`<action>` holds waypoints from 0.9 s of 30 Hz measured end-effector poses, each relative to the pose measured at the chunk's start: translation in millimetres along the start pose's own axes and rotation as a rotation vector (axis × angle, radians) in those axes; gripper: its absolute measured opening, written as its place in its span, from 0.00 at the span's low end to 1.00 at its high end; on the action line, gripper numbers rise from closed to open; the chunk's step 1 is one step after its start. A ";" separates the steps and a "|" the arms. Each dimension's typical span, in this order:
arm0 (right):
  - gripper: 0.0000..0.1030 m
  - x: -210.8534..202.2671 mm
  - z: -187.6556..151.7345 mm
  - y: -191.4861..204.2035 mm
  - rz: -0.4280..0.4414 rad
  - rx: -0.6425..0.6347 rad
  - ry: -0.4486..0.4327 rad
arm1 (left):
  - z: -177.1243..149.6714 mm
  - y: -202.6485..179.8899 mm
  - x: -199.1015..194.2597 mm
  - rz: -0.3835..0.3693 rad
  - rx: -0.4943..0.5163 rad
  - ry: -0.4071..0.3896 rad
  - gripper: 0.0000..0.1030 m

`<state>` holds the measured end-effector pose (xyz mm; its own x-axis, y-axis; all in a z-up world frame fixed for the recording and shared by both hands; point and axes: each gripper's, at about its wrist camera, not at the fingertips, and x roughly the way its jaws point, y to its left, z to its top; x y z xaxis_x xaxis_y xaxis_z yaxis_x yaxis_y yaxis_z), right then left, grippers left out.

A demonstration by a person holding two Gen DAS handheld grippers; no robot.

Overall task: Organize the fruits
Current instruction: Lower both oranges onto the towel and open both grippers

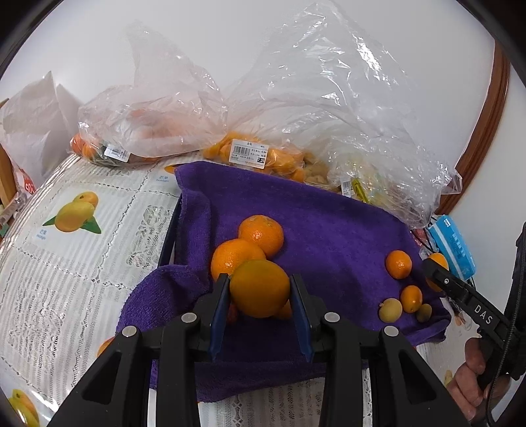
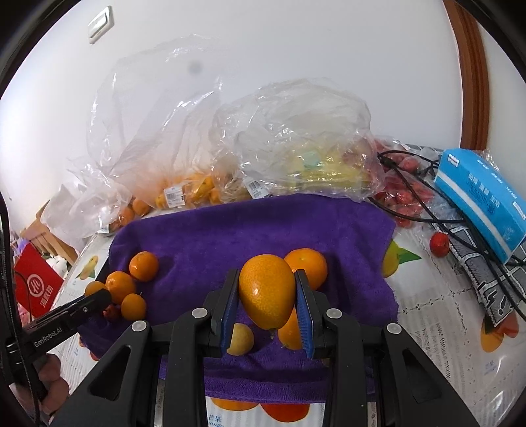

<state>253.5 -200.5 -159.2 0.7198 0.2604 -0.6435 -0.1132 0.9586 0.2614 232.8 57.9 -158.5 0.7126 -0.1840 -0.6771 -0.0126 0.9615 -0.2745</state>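
2 hand-held grippers (image 1: 259,279) (image 2: 267,282), 2 gripped oranges (image 1: 259,295) (image 2: 266,299), 1 purple towel (image 1: 328,236), 1 blue box (image 2: 483,203)

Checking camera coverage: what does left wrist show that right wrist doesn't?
Left wrist only: the left gripper shut on a round orange, and a white paper bag at far left.
Right wrist only: the right gripper shut on an oval orange fruit, a wall switch, a red packet, black cables and a small red fruit.
Both: the purple towel, clear plastic bags and the blue box.
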 end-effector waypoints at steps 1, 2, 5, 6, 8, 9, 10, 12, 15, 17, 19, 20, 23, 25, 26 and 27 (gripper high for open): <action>0.32 -0.1 -0.6 0.6 0.005 0.000 -0.005 | -0.1 -0.9 0.0 -0.004 0.000 -0.004 0.33; 0.32 -0.1 -0.7 1.4 0.007 -0.001 -0.008 | -0.4 -1.4 0.0 -0.008 0.001 -0.008 0.33; 0.32 1.6 -3.0 2.1 0.025 0.001 -0.023 | -0.9 -2.1 0.7 -0.020 0.001 -0.011 0.33; 0.32 2.7 -3.9 2.4 0.029 0.001 -0.022 | -1.0 -1.8 1.2 -0.029 -0.004 -0.011 0.33; 0.32 6.3 -5.5 3.7 0.026 -0.004 -0.013 | -0.7 -1.7 2.5 -0.037 -0.010 -0.010 0.33; 0.32 7.9 -6.2 4.7 0.022 -0.007 -0.011 | -1.0 -1.7 2.8 -0.035 -0.011 -0.010 0.33; 0.32 9.3 -6.8 6.0 0.018 -0.010 -0.009 | -1.1 -1.8 3.4 -0.034 -0.011 -0.010 0.33; 0.32 12.2 -9.2 9.7 0.003 -0.027 -0.003 | -1.2 -1.9 4.3 -0.037 -0.013 -0.008 0.33; 0.32 13.7 -12.2 14.8 -0.012 -0.052 -0.003 | -1.5 -2.2 5.3 -0.044 -0.017 -0.009 0.33; 0.32 15.9 -14.3 17.4 -0.012 -0.062 0.002 | -2.1 -3.0 6.7 -0.045 -0.016 -0.009 0.33; 0.32 19.3 -16.6 20.2 -0.019 -0.078 0.012 | -2.3 -4.2 7.9 -0.045 -0.012 -0.009 0.33; 0.32 20.3 -17.3 20.9 -0.023 -0.084 0.014 | -2.5 -4.9 8.7 -0.044 -0.009 -0.009 0.33; 0.32 21.7 -19.6 24.6 -0.040 -0.108 0.012 | -3.2 -7.3 9.6 -0.036 0.001 -0.012 0.33; 0.32 21.4 -20.2 25.9 -0.040 -0.116 0.010 | -3.4 -8.2 9.9 -0.033 0.004 -0.015 0.33; 0.32 21.3 -20.4 26.4 -0.041 -0.118 0.010 | -3.4 -8.3 10.4 -0.035 0.005 -0.015 0.33; 0.32 21.2 -20.4 26.7 -0.042 -0.120 0.009 | -3.5 -8.6 10.6 -0.038 0.006 -0.015 0.33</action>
<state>251.8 -167.1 -180.6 0.7197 0.2200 -0.6585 -0.1646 0.9755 0.1460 238.0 47.0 -165.7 0.7231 -0.2169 -0.6558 0.0186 0.9552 -0.2954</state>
